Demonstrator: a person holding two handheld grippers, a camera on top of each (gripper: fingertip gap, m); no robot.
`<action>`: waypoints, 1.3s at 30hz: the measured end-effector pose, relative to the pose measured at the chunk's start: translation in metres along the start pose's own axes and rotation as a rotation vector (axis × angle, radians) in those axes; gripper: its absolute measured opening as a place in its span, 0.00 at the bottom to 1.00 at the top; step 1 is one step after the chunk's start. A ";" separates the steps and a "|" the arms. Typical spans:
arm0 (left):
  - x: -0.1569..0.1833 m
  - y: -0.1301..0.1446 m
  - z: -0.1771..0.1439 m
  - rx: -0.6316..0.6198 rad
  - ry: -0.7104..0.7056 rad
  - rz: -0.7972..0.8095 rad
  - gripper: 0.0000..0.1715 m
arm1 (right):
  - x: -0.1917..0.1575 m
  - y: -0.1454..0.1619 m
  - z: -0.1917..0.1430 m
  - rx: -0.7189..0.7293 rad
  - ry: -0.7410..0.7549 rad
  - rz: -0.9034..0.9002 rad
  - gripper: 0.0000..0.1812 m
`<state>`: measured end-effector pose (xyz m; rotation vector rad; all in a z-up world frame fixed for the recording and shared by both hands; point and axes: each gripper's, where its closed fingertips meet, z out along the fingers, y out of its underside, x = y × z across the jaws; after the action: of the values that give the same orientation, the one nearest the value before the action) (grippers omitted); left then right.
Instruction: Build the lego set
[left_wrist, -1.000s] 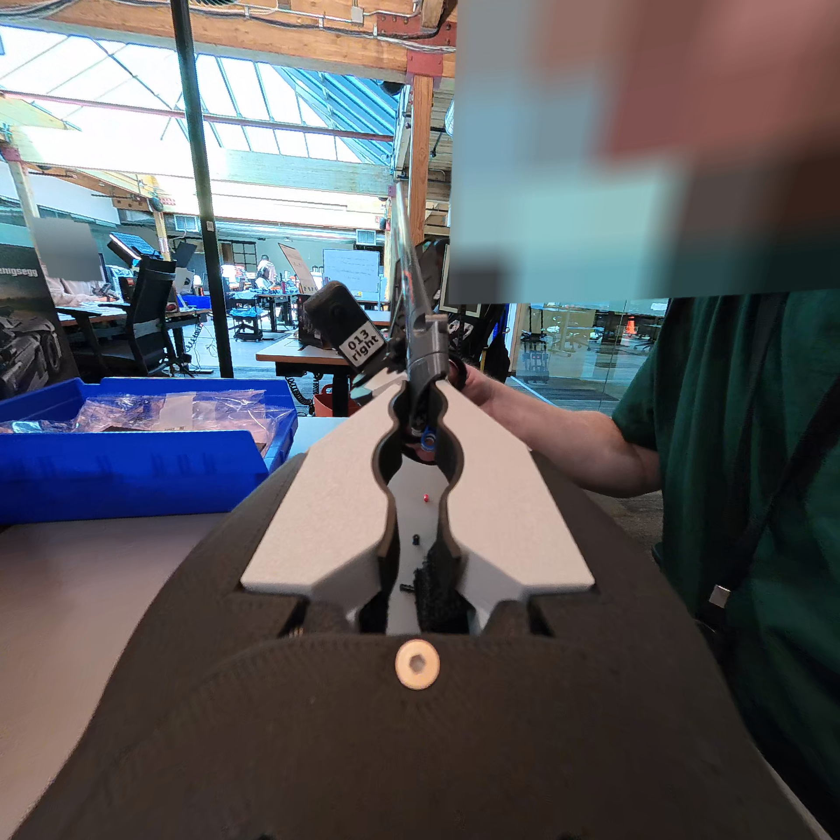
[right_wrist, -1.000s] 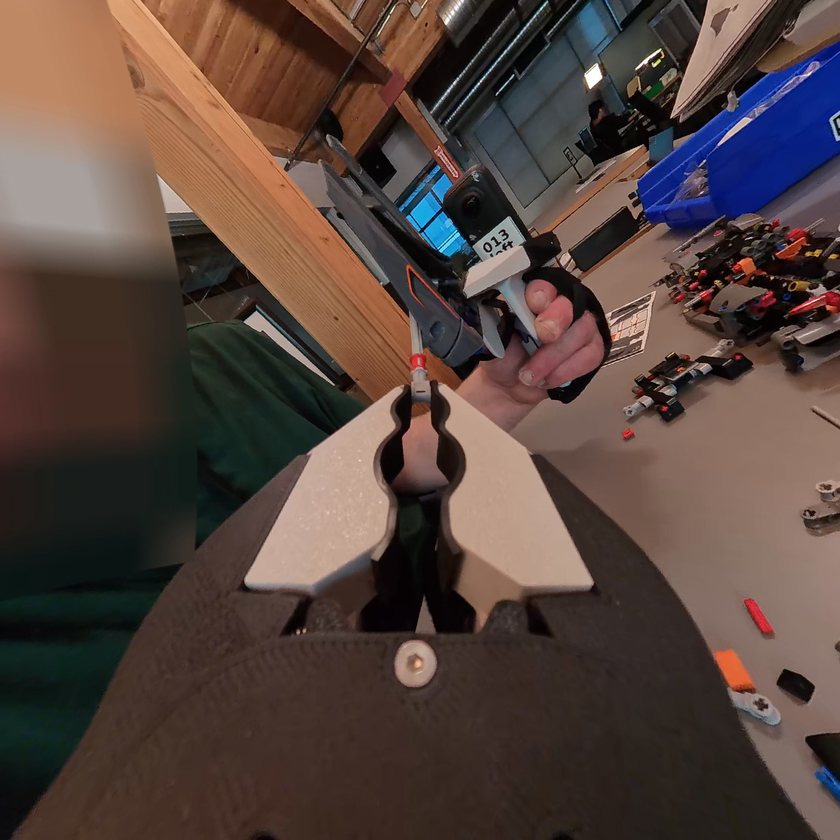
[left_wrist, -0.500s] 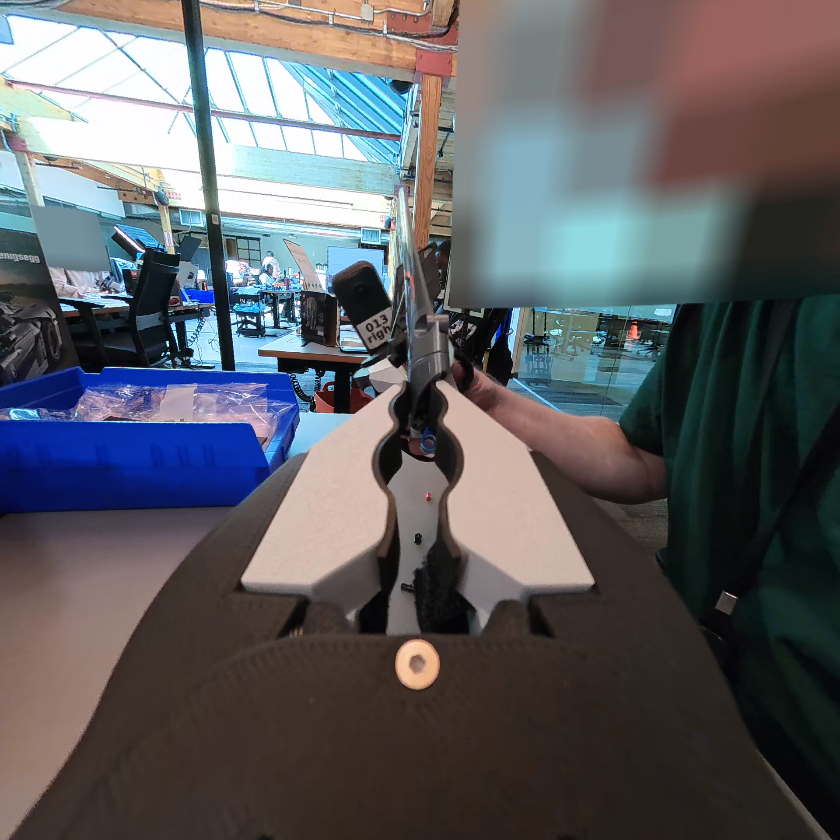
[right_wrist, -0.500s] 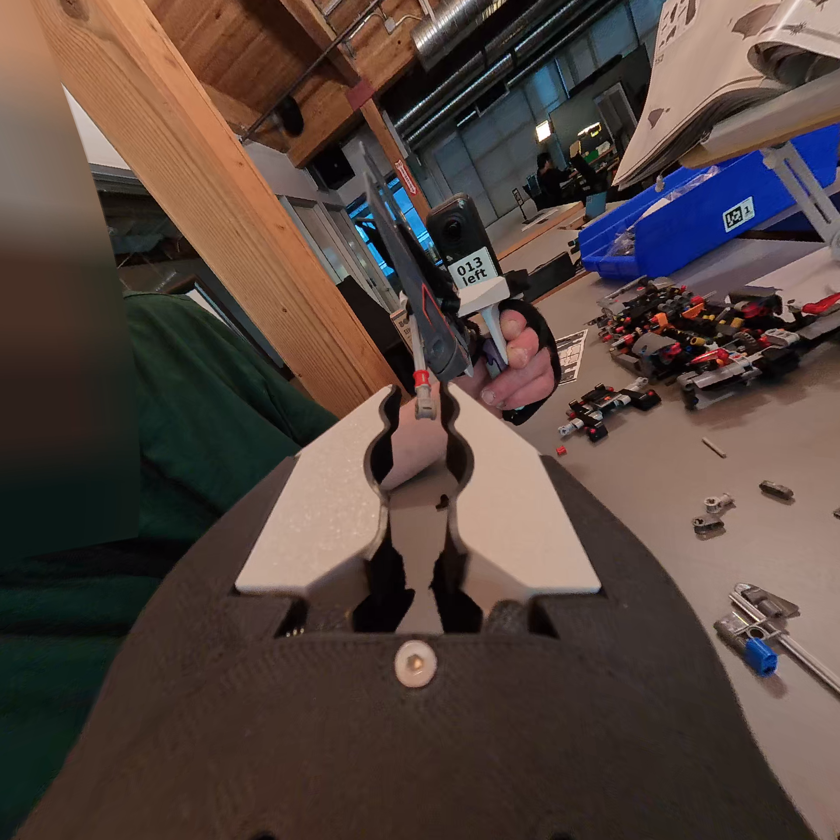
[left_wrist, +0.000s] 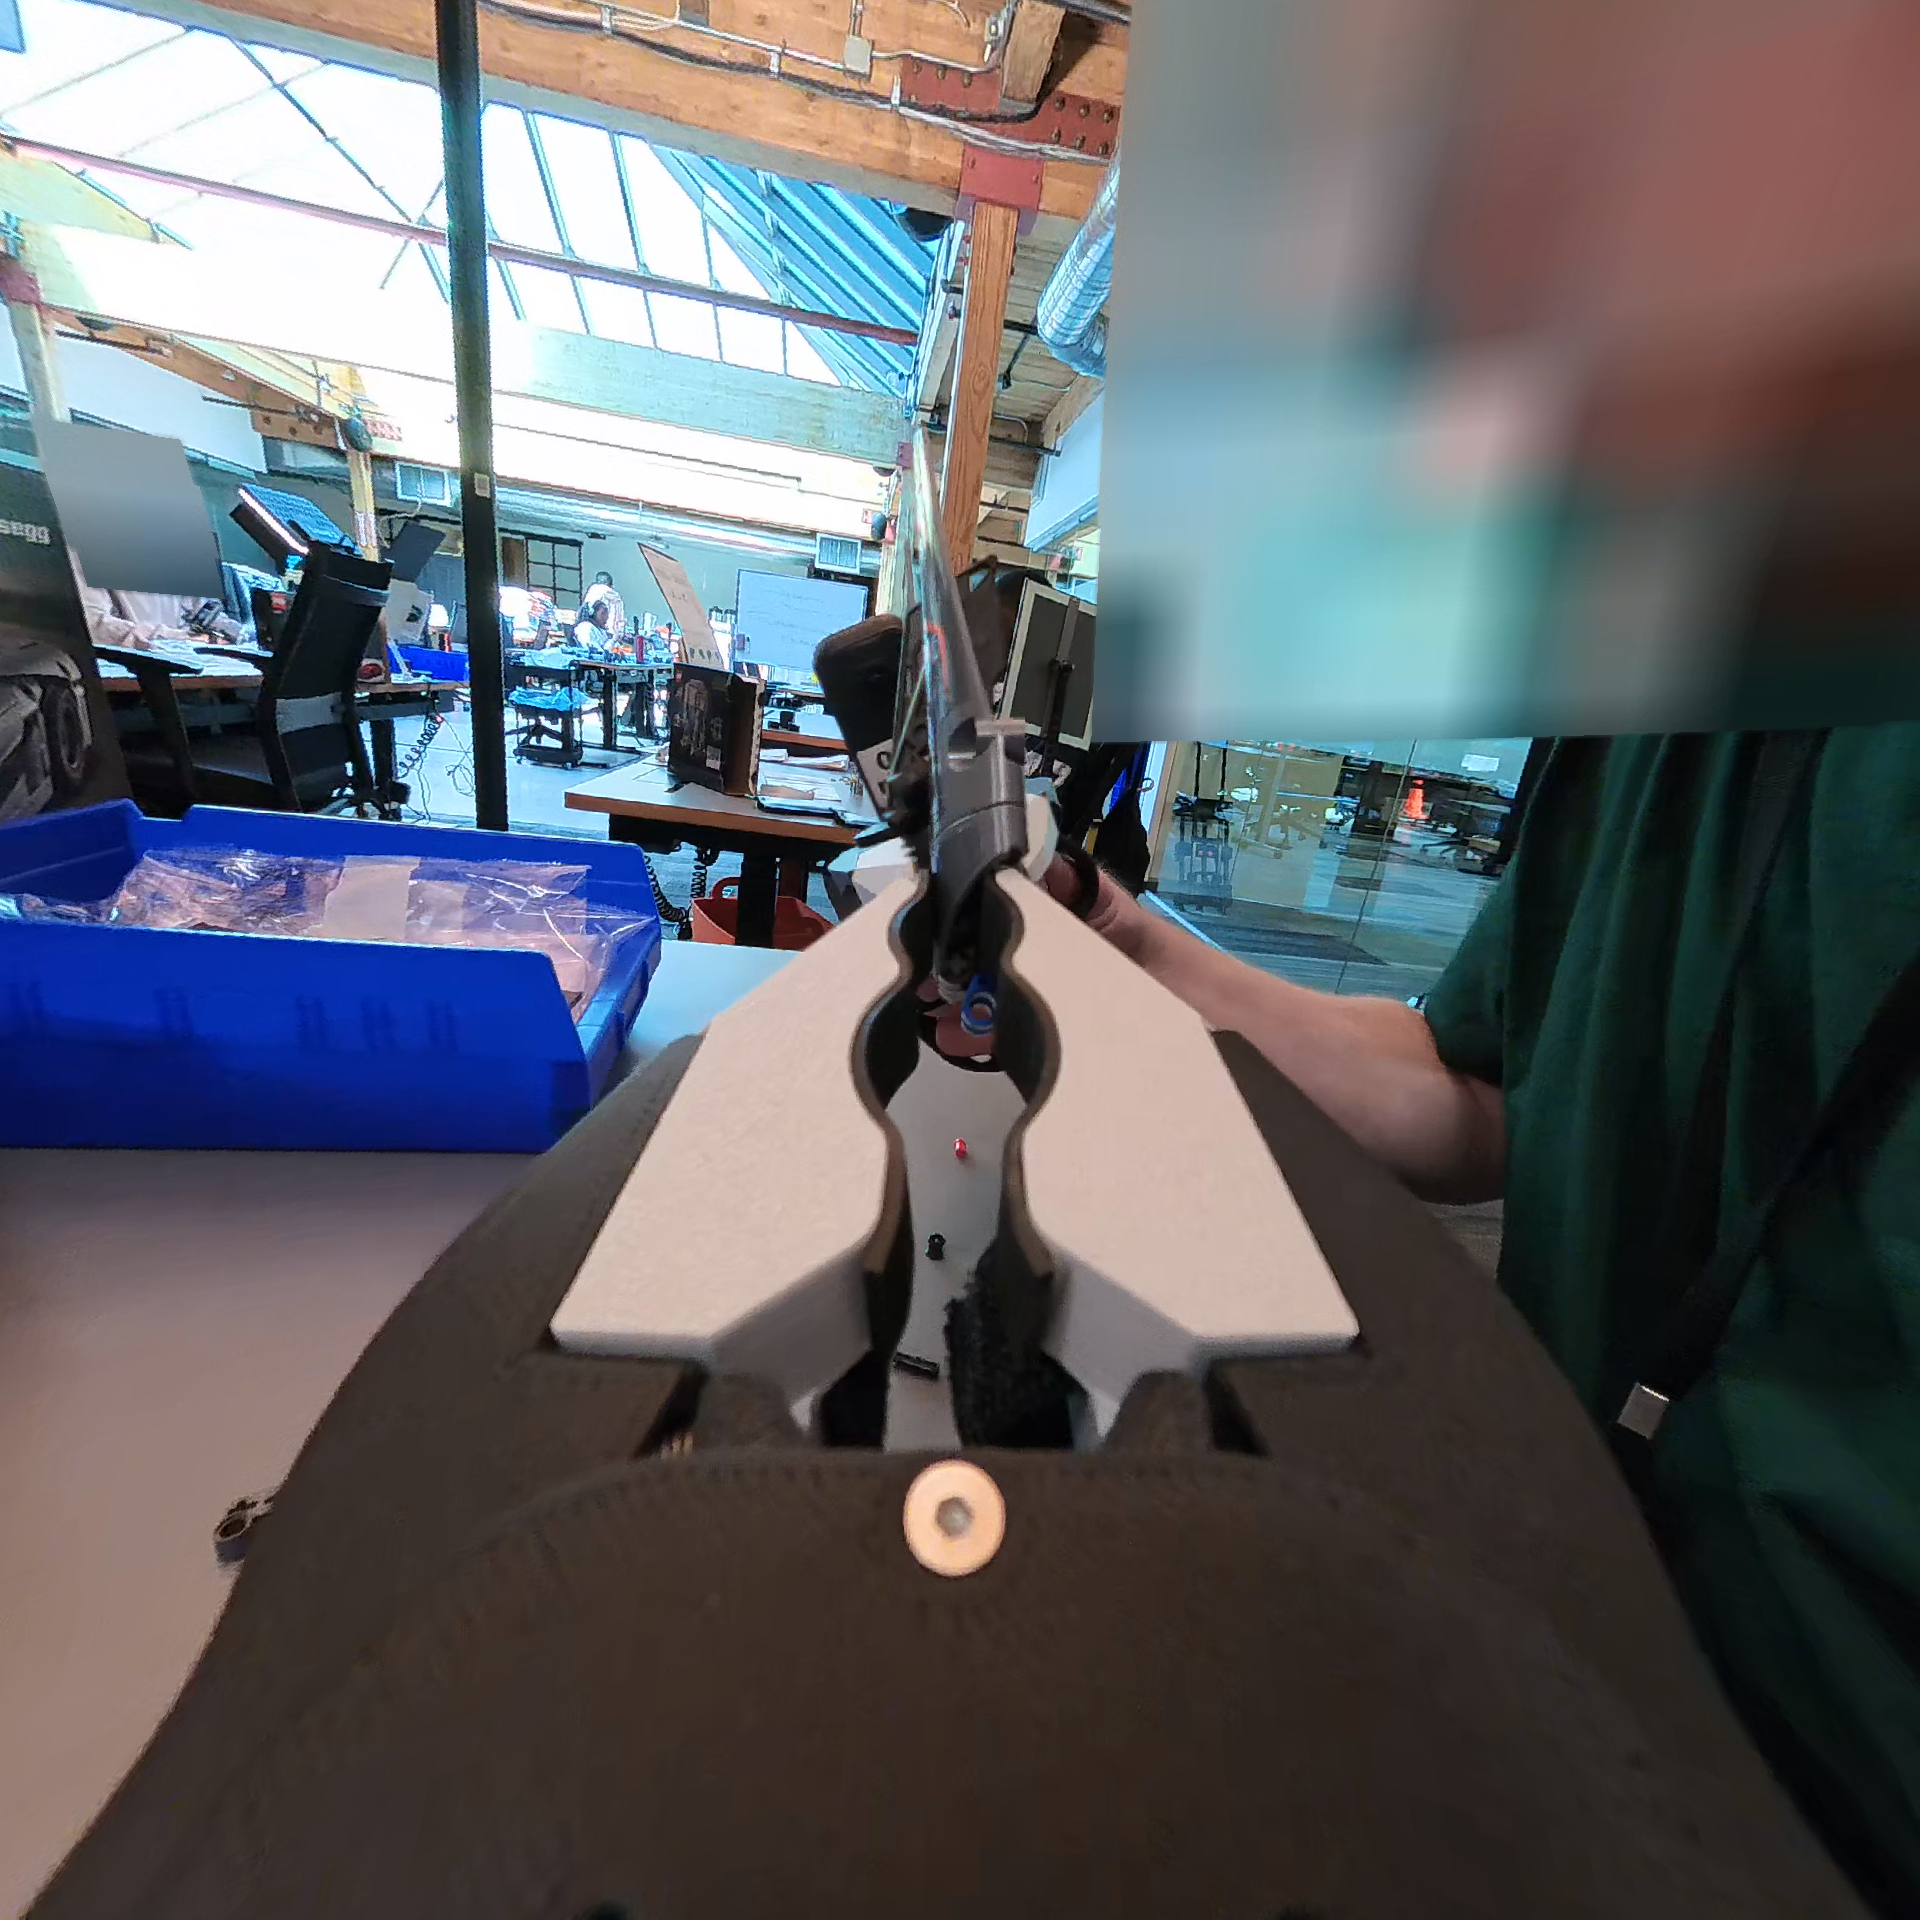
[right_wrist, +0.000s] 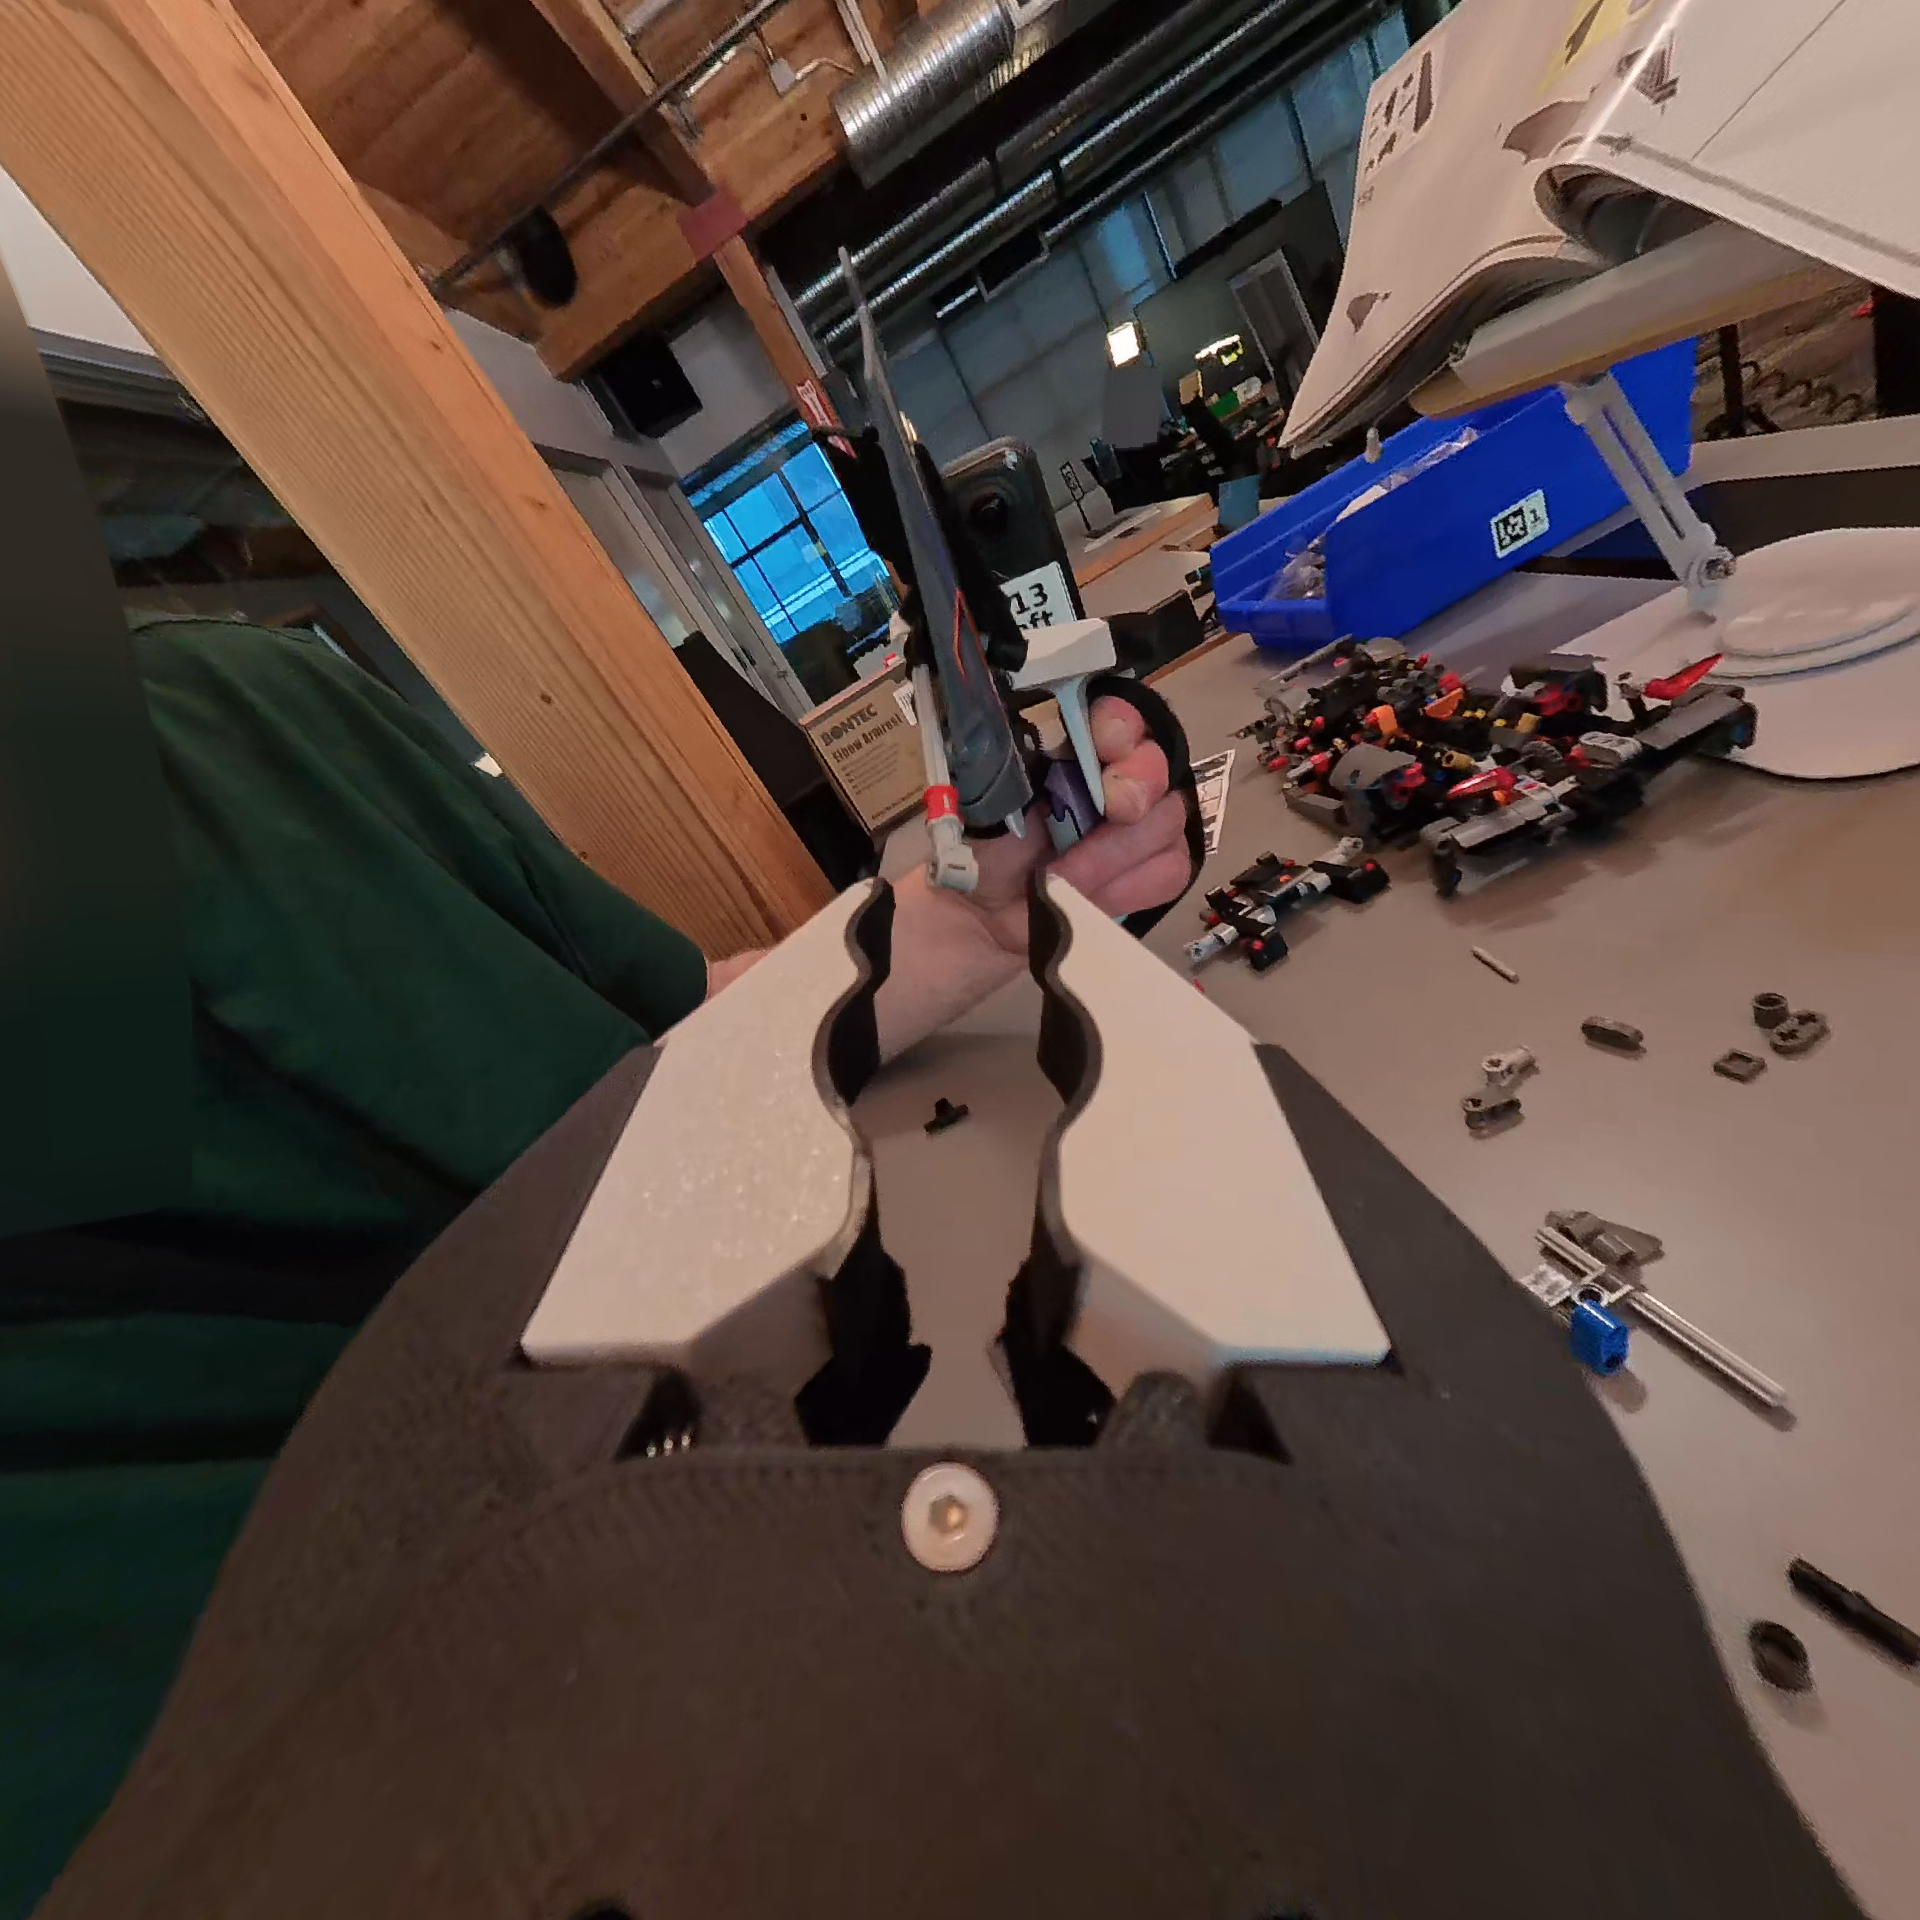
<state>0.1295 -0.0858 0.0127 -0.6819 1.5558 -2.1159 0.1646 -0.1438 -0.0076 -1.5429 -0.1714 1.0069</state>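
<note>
At the centre of the left wrist view, your left gripper (left_wrist: 951, 914) is clamped on a long dark grey lego piece (left_wrist: 961, 810) that stands nearly upright, a small blue part at its lower end. Low in the right wrist view, your right gripper (right_wrist: 956, 899) has its jaws apart with nothing between them, its tips just below that same piece (right_wrist: 961, 717), and a thin grey rod with a red collar (right_wrist: 940, 821) hangs beside it. Right of centre, loose small parts (right_wrist: 1496, 1086) lie scattered on the grey table (right_wrist: 1662, 1174). Farther up, the partly built black model (right_wrist: 1507, 758) rests near a blue bin (right_wrist: 1455, 540), under an open instruction booklet (right_wrist: 1621, 166) at upper right
</note>
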 end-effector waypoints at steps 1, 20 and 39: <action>0.001 0.000 0.001 0.000 0.001 0.000 0.03 | -0.001 0.000 0.001 0.000 -0.009 0.007 0.13; -0.001 0.003 0.004 -0.012 -0.021 0.002 0.03 | -0.004 -0.004 0.005 -0.015 -0.017 -0.027 0.04; 0.000 0.006 -0.003 -0.042 -0.055 -0.072 0.03 | -0.004 0.001 0.010 -0.048 0.037 -0.070 0.04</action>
<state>0.1275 -0.0853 0.0062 -0.8149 1.5727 -2.1027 0.1546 -0.1390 -0.0057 -1.5877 -0.2230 0.9246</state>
